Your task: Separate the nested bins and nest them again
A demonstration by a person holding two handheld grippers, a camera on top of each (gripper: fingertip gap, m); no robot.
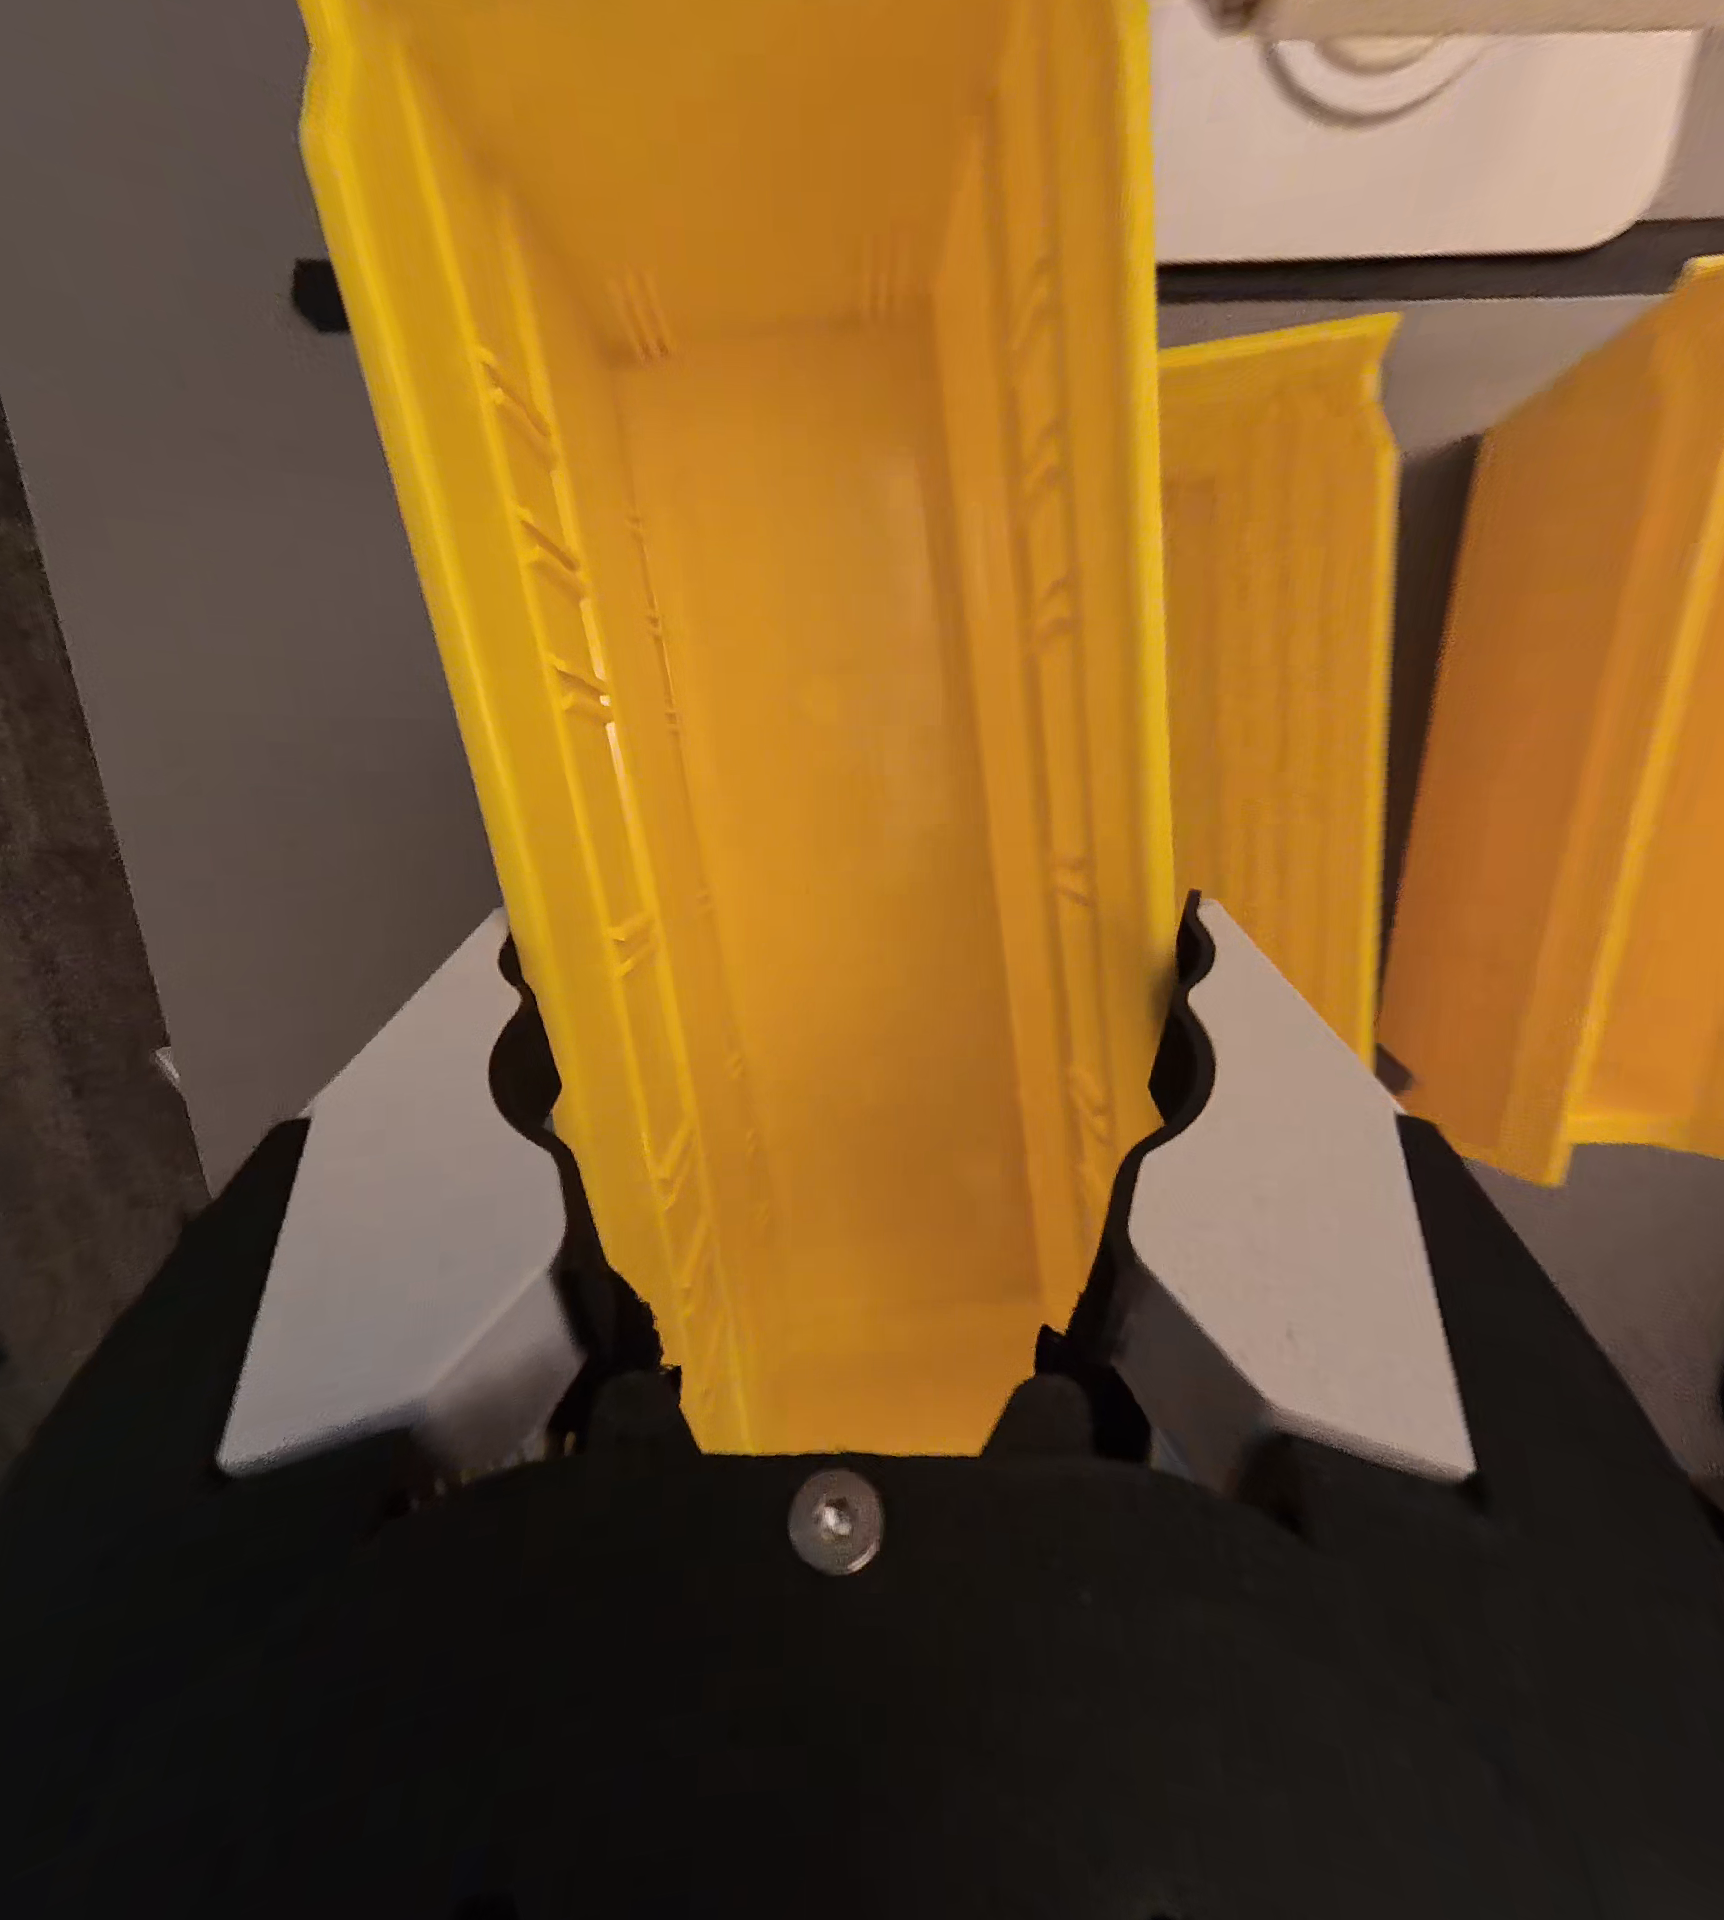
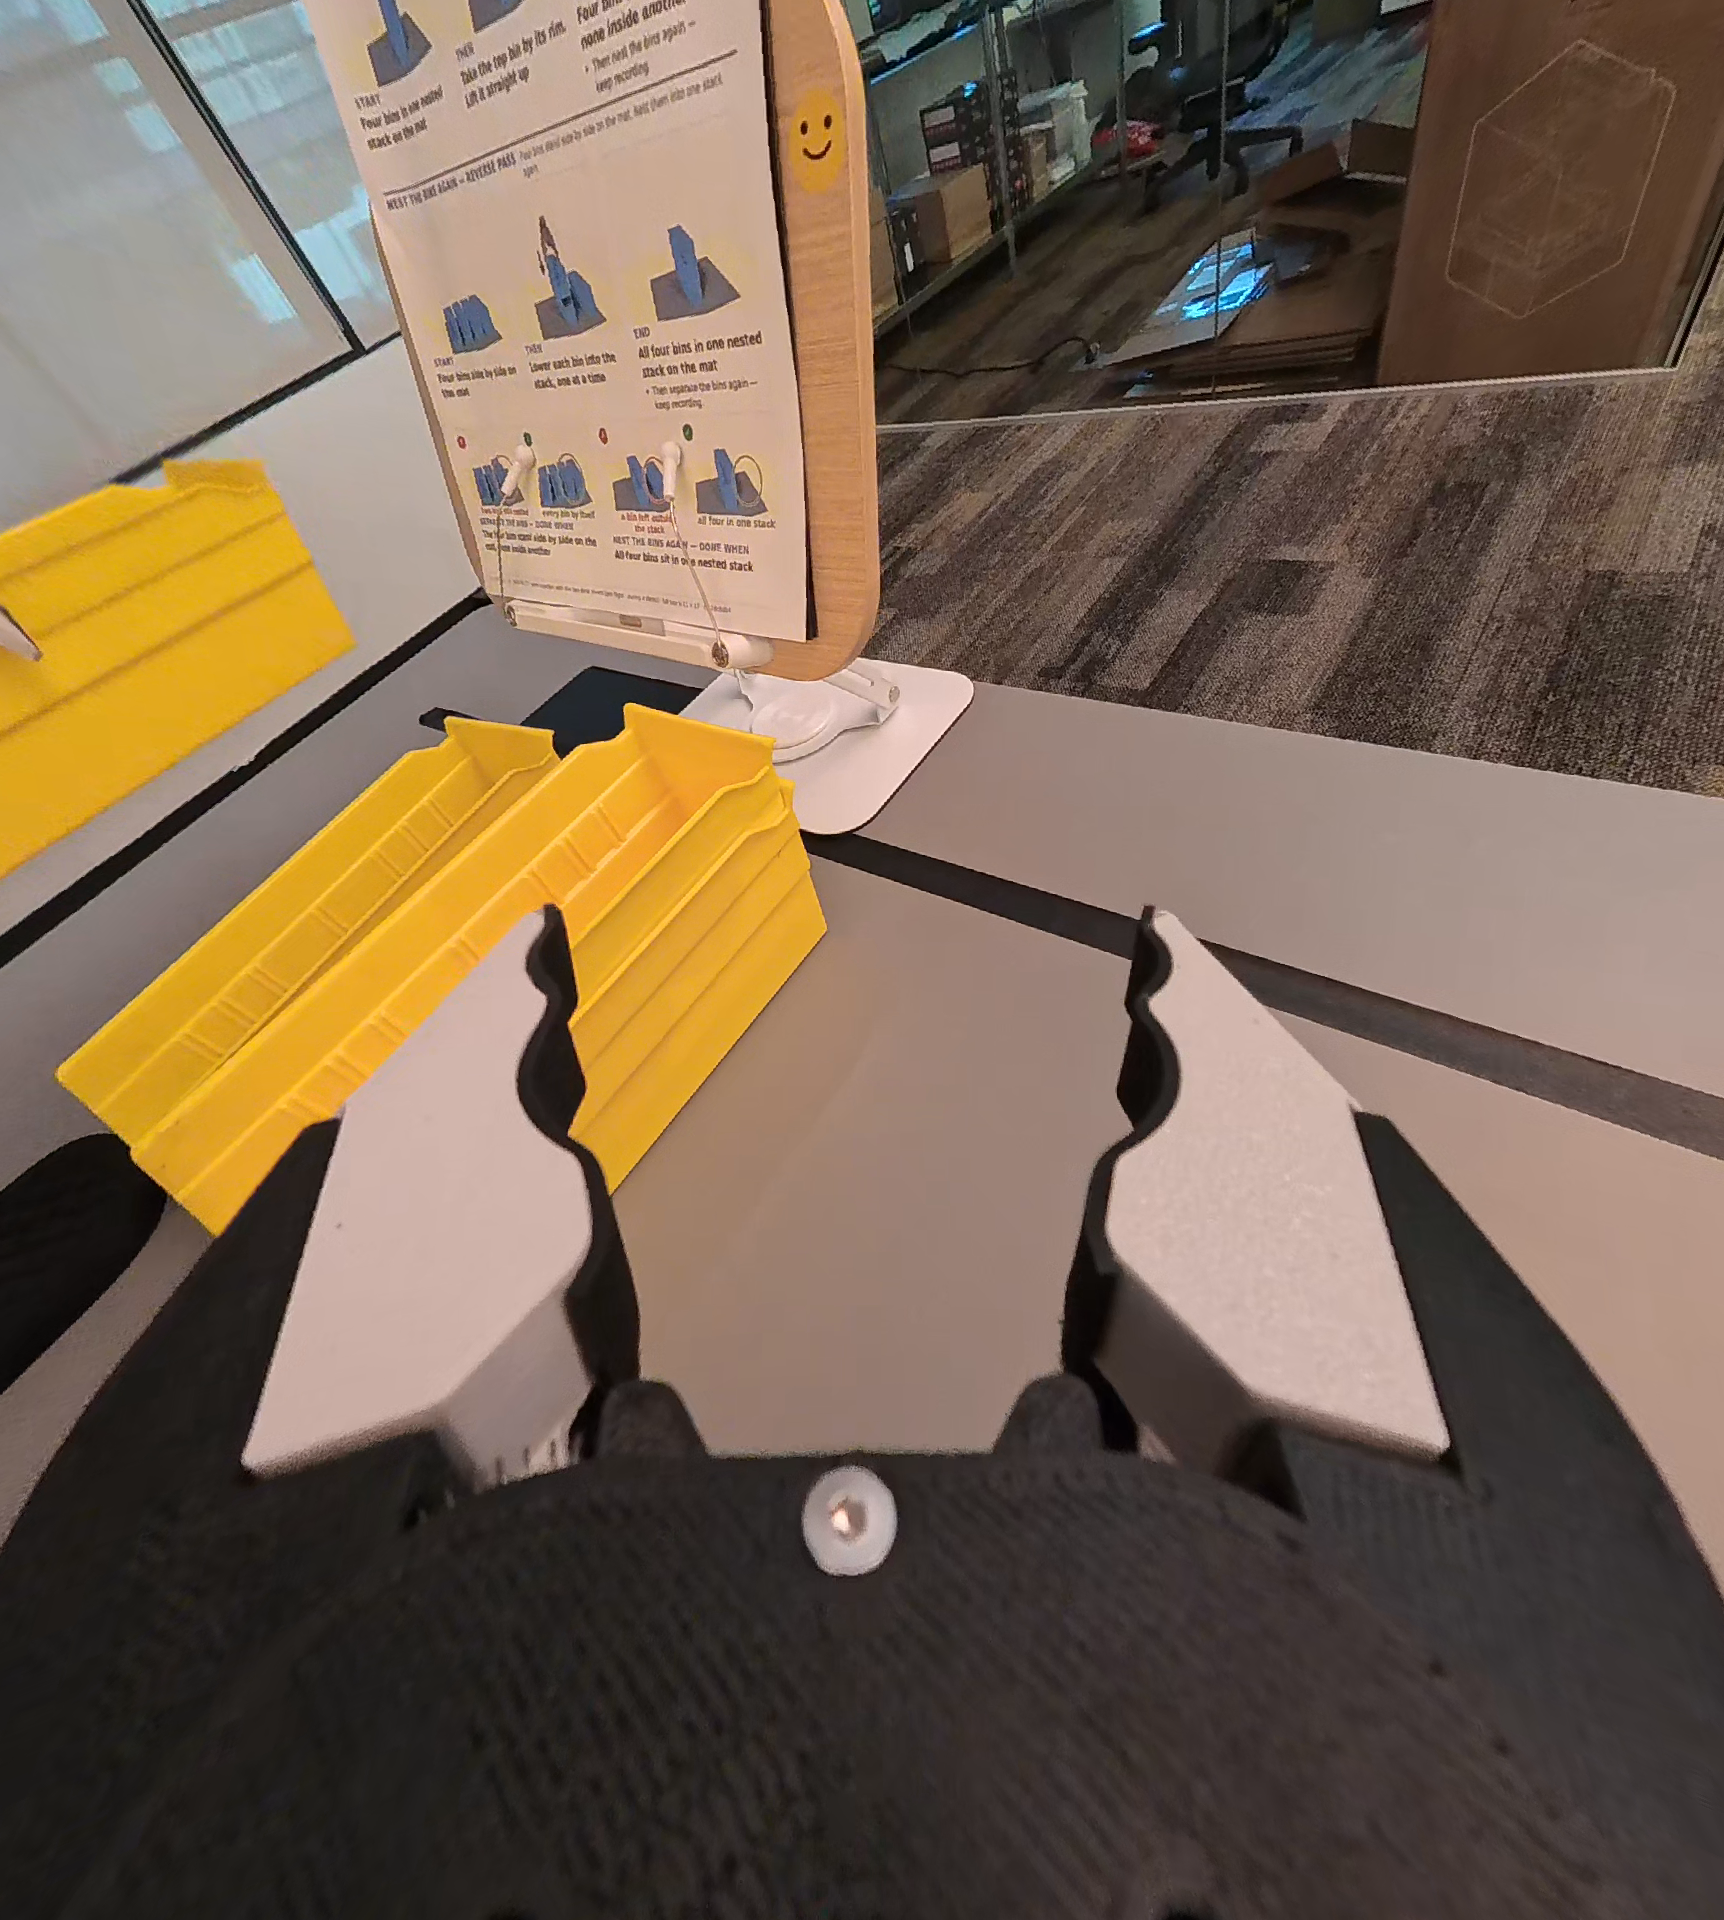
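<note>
Grey table [image 2: 1253, 831] runs under everything, with a darker mat [image 2: 889, 1091] laid on it and patterned carpet [image 2: 1357, 540] beyond its far edge. At the back stands an instruction sheet [image 2: 588, 343] on a wooden board with a white foot [image 2: 868, 748].

Yellow bins come next. Two stacks rest side by side on the mat, just touching — the bin stack [image 2: 546, 935] on the right shows several nested rims, and the single bin [image 2: 318, 914] beside it lies lower. A third, the held bin [image 1: 837, 623], is up off the table in the left claw [image 1: 847, 997], whose two black pads press on its long outer walls from either side; its hollow faces the camera.

Smallest, the right claw [image 2: 847, 997] hangs over the bare mat with its fingers spread wide and nothing between them — the bin stack lies just left of its left finger [image 2: 484, 1143].
</note>
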